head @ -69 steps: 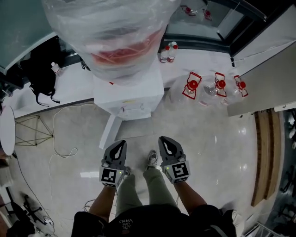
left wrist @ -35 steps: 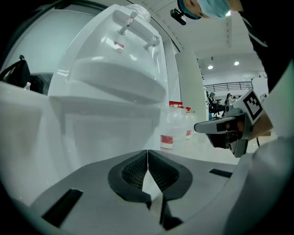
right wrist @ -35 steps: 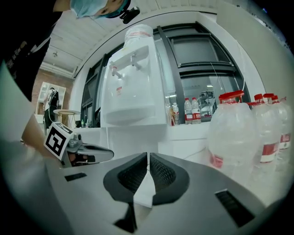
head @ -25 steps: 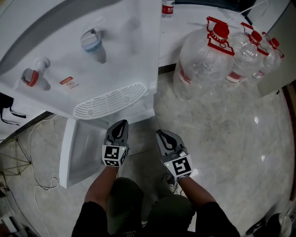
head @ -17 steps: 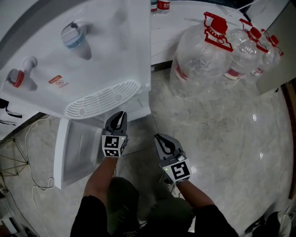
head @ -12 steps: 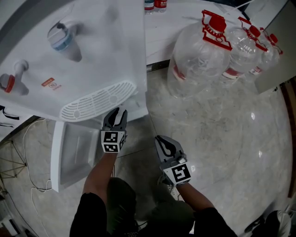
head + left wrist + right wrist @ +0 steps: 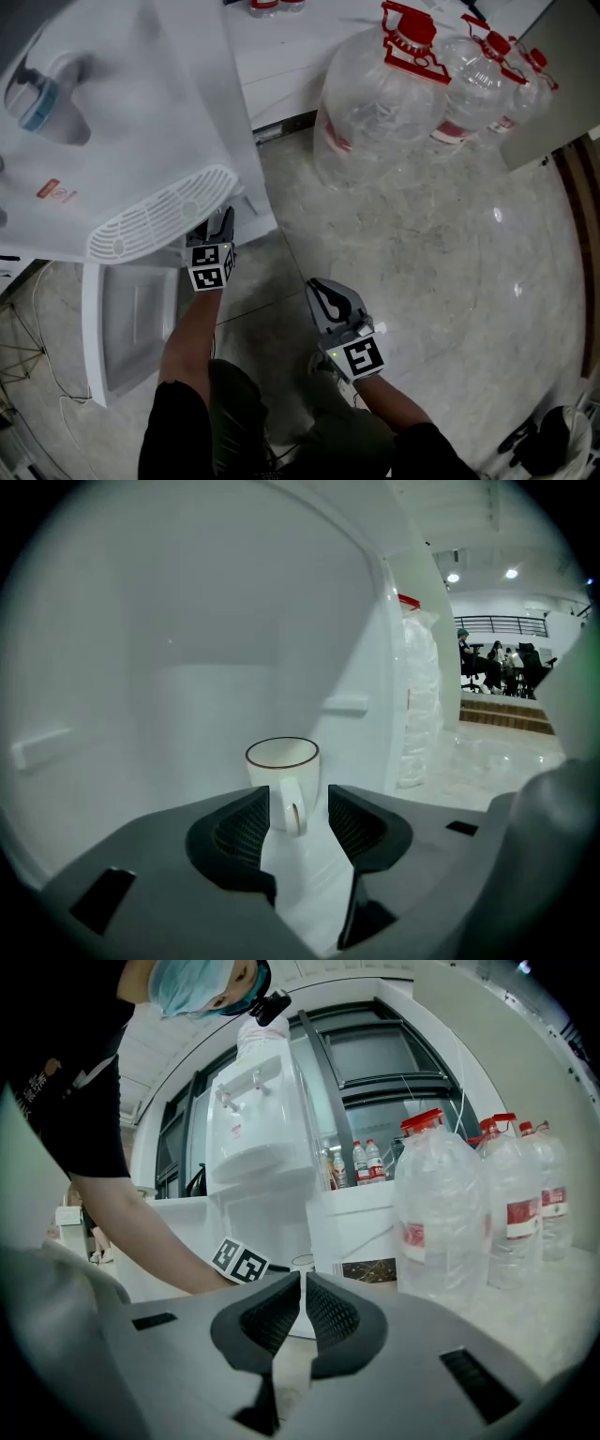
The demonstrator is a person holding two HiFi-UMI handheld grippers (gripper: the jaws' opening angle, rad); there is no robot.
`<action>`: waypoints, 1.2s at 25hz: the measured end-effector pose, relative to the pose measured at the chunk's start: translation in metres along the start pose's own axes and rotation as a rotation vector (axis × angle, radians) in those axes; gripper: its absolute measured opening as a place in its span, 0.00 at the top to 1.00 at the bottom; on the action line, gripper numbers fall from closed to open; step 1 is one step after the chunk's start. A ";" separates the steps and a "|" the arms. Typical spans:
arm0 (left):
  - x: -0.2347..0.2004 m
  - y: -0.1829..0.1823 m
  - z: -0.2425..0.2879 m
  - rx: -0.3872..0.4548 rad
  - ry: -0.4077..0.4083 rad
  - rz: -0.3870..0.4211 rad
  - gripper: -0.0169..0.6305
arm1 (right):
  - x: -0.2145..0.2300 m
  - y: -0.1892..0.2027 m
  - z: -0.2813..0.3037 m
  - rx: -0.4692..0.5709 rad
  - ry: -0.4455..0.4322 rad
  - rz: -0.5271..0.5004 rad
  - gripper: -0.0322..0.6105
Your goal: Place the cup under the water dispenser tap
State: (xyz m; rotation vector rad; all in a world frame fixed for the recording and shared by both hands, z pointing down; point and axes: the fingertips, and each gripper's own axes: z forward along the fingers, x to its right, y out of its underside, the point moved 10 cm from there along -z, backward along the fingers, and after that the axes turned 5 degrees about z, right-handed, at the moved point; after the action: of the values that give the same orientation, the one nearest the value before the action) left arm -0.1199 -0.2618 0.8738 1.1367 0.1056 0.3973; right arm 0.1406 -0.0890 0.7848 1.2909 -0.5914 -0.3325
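A white cup [image 7: 281,766] with a thin brown rim stands upright on the white floor inside the dispenser's lower compartment, handle toward me. My left gripper [image 7: 298,801] is opening; the handle sits between its jaws with gaps on both sides, pads [image 7: 240,829] not pressing. In the head view the left gripper [image 7: 220,225] reaches under the white water dispenser [image 7: 141,122], below its drip grille [image 7: 159,225]; the cup is hidden there. The blue tap [image 7: 37,98] is higher up. My right gripper [image 7: 323,291] hovers over the floor, shut and empty; past its jaws [image 7: 302,1283] the cup's rim [image 7: 302,1262] just shows.
The compartment's white door [image 7: 127,319] hangs open at the left. Several large clear water bottles [image 7: 375,103] with red caps stand on the marble floor at the right. A person's bare arm [image 7: 141,1232] reaches across the right gripper view. White walls enclose the cup.
My left gripper has moved forward and down under the drip grille, and its jaws have spread apart. The right gripper has shifted a little and stayed shut.
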 end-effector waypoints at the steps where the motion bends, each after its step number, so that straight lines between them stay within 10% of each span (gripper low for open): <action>1: -0.001 0.000 0.003 -0.008 -0.006 -0.013 0.68 | 0.000 -0.001 -0.001 0.003 -0.001 -0.003 0.88; 30: -0.003 0.006 0.012 -0.010 -0.055 -0.111 0.87 | -0.005 0.002 0.001 -0.022 -0.010 0.006 0.88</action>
State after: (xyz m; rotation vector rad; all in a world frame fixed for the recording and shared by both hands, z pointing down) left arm -0.1210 -0.2711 0.8841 1.1259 0.1174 0.2678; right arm 0.1357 -0.0864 0.7857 1.2669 -0.5986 -0.3395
